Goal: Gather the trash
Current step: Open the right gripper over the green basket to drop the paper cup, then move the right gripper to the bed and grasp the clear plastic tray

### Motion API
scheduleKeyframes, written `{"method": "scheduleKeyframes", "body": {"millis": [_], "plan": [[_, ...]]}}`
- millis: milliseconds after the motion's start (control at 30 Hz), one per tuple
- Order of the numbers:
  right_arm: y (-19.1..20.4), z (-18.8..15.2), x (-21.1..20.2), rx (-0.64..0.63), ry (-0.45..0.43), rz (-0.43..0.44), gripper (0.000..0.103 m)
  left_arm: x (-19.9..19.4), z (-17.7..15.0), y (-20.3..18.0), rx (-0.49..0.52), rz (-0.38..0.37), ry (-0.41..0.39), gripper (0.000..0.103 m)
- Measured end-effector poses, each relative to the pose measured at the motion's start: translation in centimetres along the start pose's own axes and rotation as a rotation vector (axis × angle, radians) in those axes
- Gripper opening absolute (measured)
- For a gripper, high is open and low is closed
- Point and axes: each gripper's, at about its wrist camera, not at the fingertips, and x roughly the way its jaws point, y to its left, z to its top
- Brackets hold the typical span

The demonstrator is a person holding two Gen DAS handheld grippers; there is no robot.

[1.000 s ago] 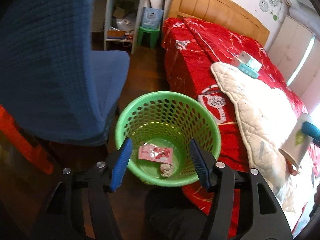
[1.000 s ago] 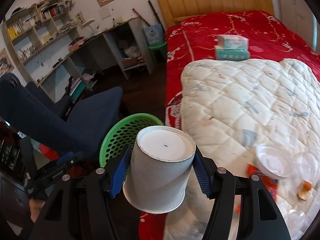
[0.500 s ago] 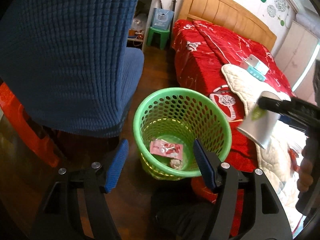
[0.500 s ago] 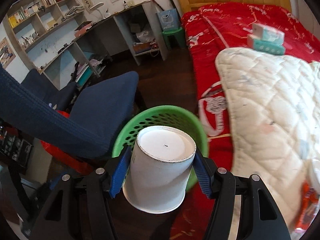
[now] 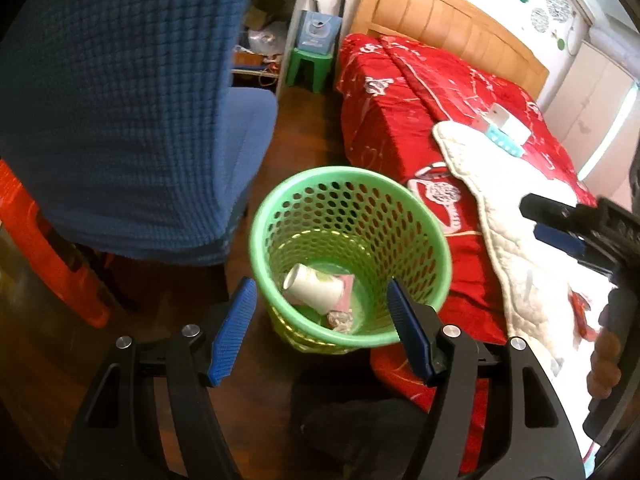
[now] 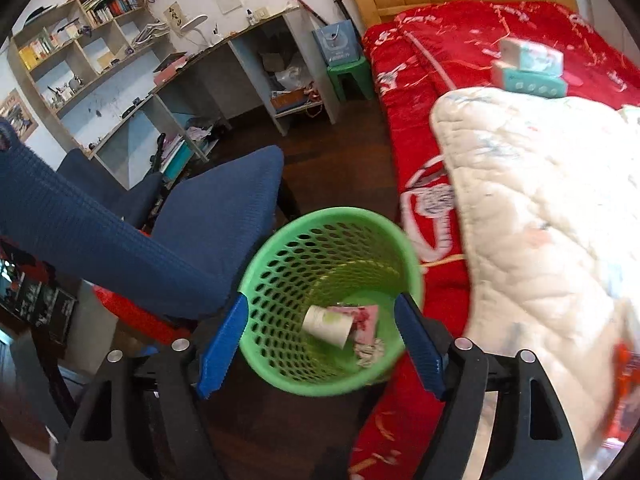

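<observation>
Bin [image 5: 430,240]: green, on the floor between chair [image 5: 120,100] and bed [image 5: 400,92]. Inside it: your cup [image 5: 314,289] on its side, pink wrapper [image 5: 346,292] under it, crumpled paper [image 5: 340,318] beside. Your left gripper [image 5: 320,332] is spread and carries nothing above the bin; your right gripper [image 6: 320,350] likewise.

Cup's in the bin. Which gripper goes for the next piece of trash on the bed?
Probably right. The right gripper is open and empty above the green bin, with the bed's white quilt beside it. The left gripper, also open, sits on the chair side.
</observation>
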Motion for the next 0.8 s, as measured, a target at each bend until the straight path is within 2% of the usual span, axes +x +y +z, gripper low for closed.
{"method": "scheduleKeyframes", "body": {"millis": [267,433,633,800], "plan": [[-5.4,-3.0,-6.7,0.016,-0.054,-0.109,0.080,-0.3,-0.4,-3.8,0.057,-0.054,0.007,0.068],[-9.2,-5.4,-10.9,0.032,-0.089,-0.214,0.081,-0.6,-0.7,-6.3,0.105,-0.086,0.007,0.069],[-14.3,-8.2,-15.5,0.116,-0.128,-0.307,0.081,-1.0,-1.0,-7.9,0.127,-0.108,0.016,0.070],[-18.6,-10.2,-19.1,0.177,-0.159,-0.462,0.081,-0.9,-1.2,-8.8,0.145,-0.116,0.023,0.070]]}}
